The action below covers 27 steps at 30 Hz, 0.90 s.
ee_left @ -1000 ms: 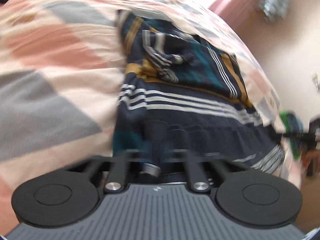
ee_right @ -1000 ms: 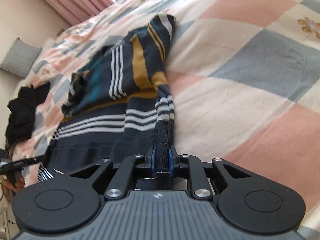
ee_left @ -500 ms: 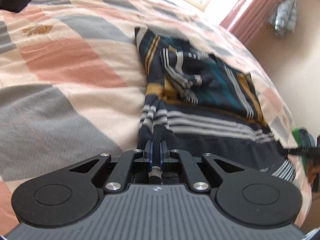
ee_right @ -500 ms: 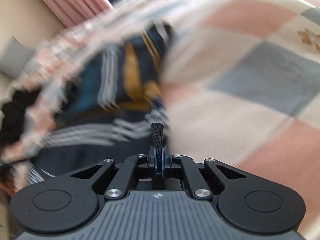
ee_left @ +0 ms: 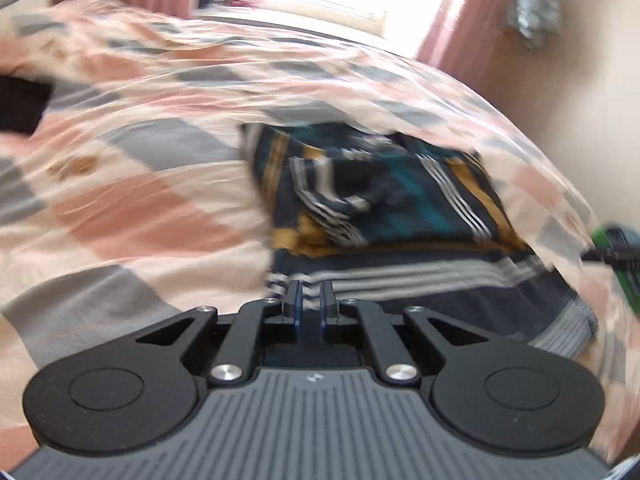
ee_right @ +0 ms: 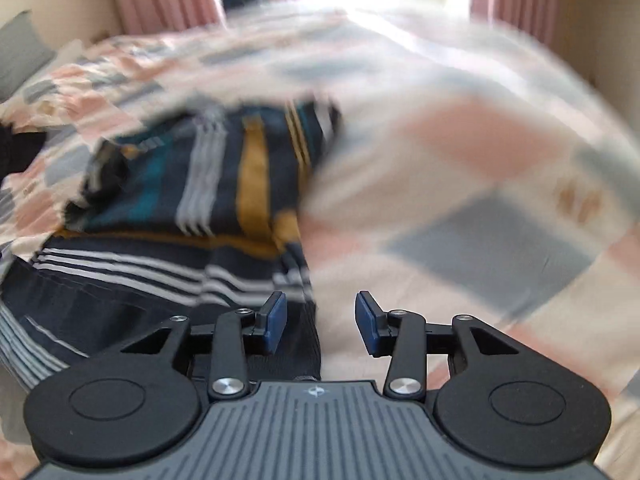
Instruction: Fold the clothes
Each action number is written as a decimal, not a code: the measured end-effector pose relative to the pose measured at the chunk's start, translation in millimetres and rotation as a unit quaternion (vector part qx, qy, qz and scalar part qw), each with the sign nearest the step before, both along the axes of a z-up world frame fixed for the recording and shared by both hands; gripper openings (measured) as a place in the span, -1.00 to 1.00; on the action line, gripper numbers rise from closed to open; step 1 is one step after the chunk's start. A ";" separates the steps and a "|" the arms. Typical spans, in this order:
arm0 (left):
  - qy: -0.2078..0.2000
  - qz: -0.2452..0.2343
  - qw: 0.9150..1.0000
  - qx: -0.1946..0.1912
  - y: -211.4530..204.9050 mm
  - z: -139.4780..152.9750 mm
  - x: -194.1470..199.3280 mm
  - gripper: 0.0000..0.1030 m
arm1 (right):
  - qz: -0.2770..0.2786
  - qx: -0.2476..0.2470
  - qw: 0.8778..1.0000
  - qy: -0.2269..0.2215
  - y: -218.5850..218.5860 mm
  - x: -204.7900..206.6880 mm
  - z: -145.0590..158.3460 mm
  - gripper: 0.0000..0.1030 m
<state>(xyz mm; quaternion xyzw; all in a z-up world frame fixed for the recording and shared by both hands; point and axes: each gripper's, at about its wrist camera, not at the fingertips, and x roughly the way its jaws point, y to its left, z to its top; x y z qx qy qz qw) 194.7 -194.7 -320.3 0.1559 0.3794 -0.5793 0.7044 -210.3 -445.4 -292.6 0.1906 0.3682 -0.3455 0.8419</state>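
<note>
A navy sweater (ee_left: 380, 208) with white, mustard and teal stripes lies folded on the checked bedspread (ee_left: 120, 208). My left gripper (ee_left: 312, 304) hovers just short of the sweater's near left corner. Its jaws are opening by a narrow gap, and no cloth shows between the blue pads. In the right wrist view the sweater (ee_right: 200, 208) lies to the left on the bedspread (ee_right: 460, 200). My right gripper (ee_right: 321, 320) is over its near right edge with jaws opening. The dark hem lies loose below them, near the left pad (ee_right: 276, 322), and is not pinched.
A black garment (ee_left: 20, 108) lies at the far left of the bed, and also shows as a black garment (ee_right: 8, 148) in the right wrist view. A grey cushion (ee_right: 20, 52) leans by the wall. Pink curtains (ee_left: 452, 20) and a bright window are behind the bed.
Both grippers have let go of the ribbed hem they pinched. The right jaws have spread wide, the left only slightly. Both have lifted, so the window now shows.
</note>
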 end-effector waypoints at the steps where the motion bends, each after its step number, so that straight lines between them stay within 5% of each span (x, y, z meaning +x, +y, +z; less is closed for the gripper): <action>1: -0.003 -0.008 1.000 0.018 -4.8 -10.5 -3.7 -0.84 | 0.017 -0.005 1.000 0.006 7.3 1.1 -2.3 -0.20; 4: -0.003 -0.008 0.997 0.077 -22.3 -51.5 -2.4 -0.84 | 0.059 0.006 0.997 0.043 19.3 9.2 -25.2 -0.27; 7: 0.004 -0.006 0.996 0.084 -27.6 -55.5 4.8 -0.84 | 0.062 0.033 0.995 0.072 8.4 14.4 -50.7 -0.28; 9: -0.028 -0.009 0.997 0.071 -20.3 -33.3 1.1 -0.82 | 0.059 0.036 0.995 0.072 0.6 12.7 -50.9 -0.28; 11: -0.071 -0.028 0.995 0.072 -7.6 -9.5 -10.4 -0.61 | 0.065 0.013 0.996 0.063 2.5 3.9 -31.0 -0.28; 13: -0.153 -0.075 0.981 0.091 8.7 7.0 -37.9 -0.52 | 0.091 -0.014 0.994 0.061 11.6 -5.5 -13.0 -0.14; 16: -0.284 -0.195 0.931 0.124 38.3 0.9 -93.3 -0.34 | 0.181 -0.063 0.978 0.080 43.9 -17.7 4.0 0.07; 17: -0.325 -0.234 0.906 0.135 48.3 -1.9 -111.9 -0.28 | 0.219 -0.079 0.968 0.093 58.0 -20.2 4.6 0.09; 21: -0.423 -0.325 0.831 0.157 68.7 -42.7 -140.0 -0.25 | 0.343 -0.133 0.917 0.155 108.8 -32.4 -19.4 0.29; 27: -0.543 -0.402 0.728 0.114 80.5 -99.4 -139.1 -0.08 | 0.438 -0.321 0.798 0.263 155.2 -41.8 -92.3 0.43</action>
